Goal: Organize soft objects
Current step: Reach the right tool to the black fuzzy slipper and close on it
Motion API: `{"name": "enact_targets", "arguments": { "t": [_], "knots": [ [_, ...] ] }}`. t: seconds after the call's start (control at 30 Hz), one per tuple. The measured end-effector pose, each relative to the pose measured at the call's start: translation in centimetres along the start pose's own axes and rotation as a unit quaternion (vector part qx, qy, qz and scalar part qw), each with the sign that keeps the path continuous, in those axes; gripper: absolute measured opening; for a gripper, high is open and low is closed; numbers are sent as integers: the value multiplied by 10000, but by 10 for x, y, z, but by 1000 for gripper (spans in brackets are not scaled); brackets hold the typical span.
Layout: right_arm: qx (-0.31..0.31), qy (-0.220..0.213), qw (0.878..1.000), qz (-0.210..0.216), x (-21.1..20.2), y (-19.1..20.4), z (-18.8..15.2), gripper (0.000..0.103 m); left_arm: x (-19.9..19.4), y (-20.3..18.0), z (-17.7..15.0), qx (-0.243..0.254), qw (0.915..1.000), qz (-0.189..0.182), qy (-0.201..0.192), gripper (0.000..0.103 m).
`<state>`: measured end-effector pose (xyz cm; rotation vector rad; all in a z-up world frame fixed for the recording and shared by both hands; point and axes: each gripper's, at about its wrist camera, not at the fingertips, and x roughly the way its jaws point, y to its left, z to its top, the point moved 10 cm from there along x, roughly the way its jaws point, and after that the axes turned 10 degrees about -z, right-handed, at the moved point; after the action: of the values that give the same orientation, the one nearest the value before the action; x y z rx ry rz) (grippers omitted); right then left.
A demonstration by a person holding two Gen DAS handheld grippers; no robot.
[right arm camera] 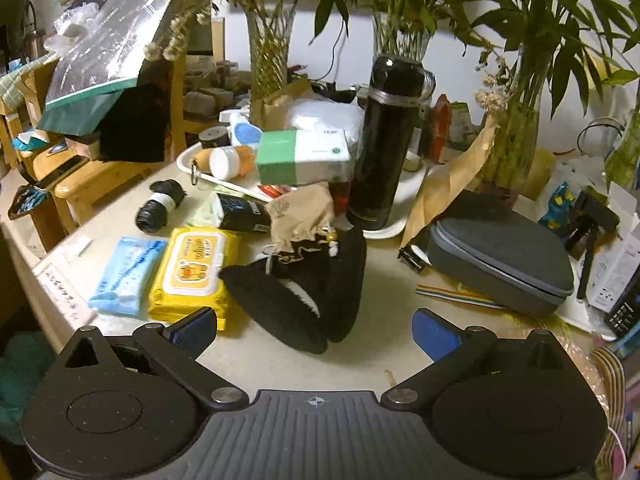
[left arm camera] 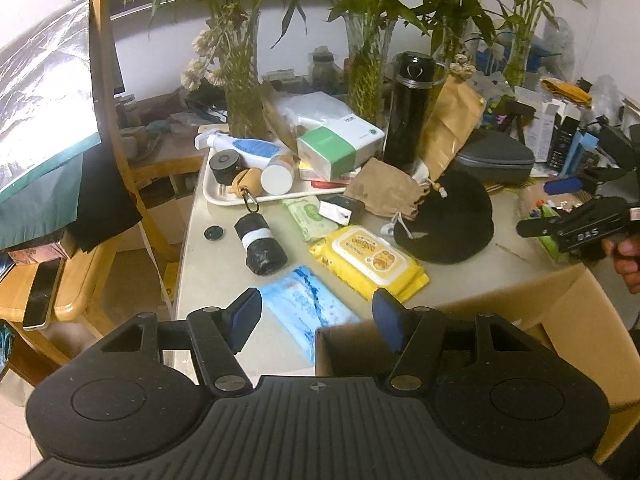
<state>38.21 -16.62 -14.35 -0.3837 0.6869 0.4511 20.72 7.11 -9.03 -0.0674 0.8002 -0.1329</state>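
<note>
On the pale table lie a blue wipes pack (left arm camera: 310, 308) (right arm camera: 126, 274), a yellow wipes pack (left arm camera: 370, 262) (right arm camera: 192, 272), a black knit hat (left arm camera: 446, 220) (right arm camera: 304, 292), a tan drawstring pouch (left arm camera: 382, 194) (right arm camera: 302, 214) and a black rolled bundle (left arm camera: 260, 244) (right arm camera: 160, 206). My left gripper (left arm camera: 316, 322) stands open just above the blue pack, nothing between its fingers. My right gripper (right arm camera: 314, 330) is open in front of the black hat, apart from it. In the left wrist view the right gripper (left arm camera: 576, 226) shows at the right edge, held by a hand.
A cardboard box (left arm camera: 560, 320) stands open at the near right of the table. A white tray (left arm camera: 224, 196) holds bottles and a green-white box. Behind stand a black flask (right arm camera: 384, 148), a grey zip case (right arm camera: 500, 258), glass vases with plants and wooden chairs at the left.
</note>
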Motion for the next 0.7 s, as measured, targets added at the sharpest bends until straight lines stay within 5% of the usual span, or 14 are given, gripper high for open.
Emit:
{"name": "enact_targets", "arguments": {
  "t": [0.7],
  "knots": [
    [-555, 353, 9976, 201, 106, 6, -16, 103, 18, 30, 2, -345, 9991, 192, 148, 61]
  ]
}}
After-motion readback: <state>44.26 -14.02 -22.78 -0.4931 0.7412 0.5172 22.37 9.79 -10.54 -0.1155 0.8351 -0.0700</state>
